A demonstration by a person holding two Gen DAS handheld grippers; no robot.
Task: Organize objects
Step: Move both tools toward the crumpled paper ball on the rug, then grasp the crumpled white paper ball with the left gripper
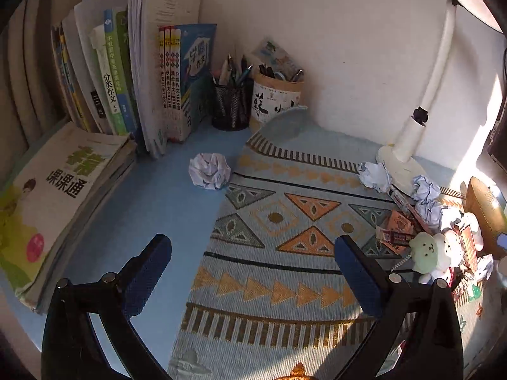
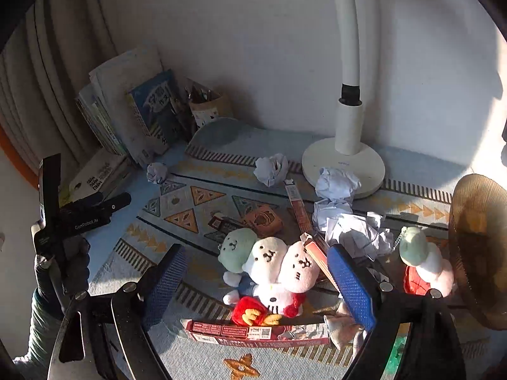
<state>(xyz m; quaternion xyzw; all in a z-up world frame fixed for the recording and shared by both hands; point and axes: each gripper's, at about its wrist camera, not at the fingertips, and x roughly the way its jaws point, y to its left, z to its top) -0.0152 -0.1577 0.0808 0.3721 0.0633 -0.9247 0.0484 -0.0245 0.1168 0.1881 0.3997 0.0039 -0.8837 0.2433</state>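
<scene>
Spread fingers point(image 1: 358, 278) above patterned mat point(image 1: 285, 253), crumpled paper point(image 1: 209, 171), books point(image 1: 126, 79)

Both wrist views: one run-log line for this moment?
left tool: open, empty | right tool: open, over plush toys | crumpled paper: on desk

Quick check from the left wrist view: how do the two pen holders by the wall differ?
The black mesh holder is dark see-through wire; the paper holder is pale and solid, with black calligraphy on its side. The black mesh holder stands beside the upright books, and the paper holder stands on its far side, its base partly hidden by the curled mat edge. Both stand upright and hold pens.
</scene>
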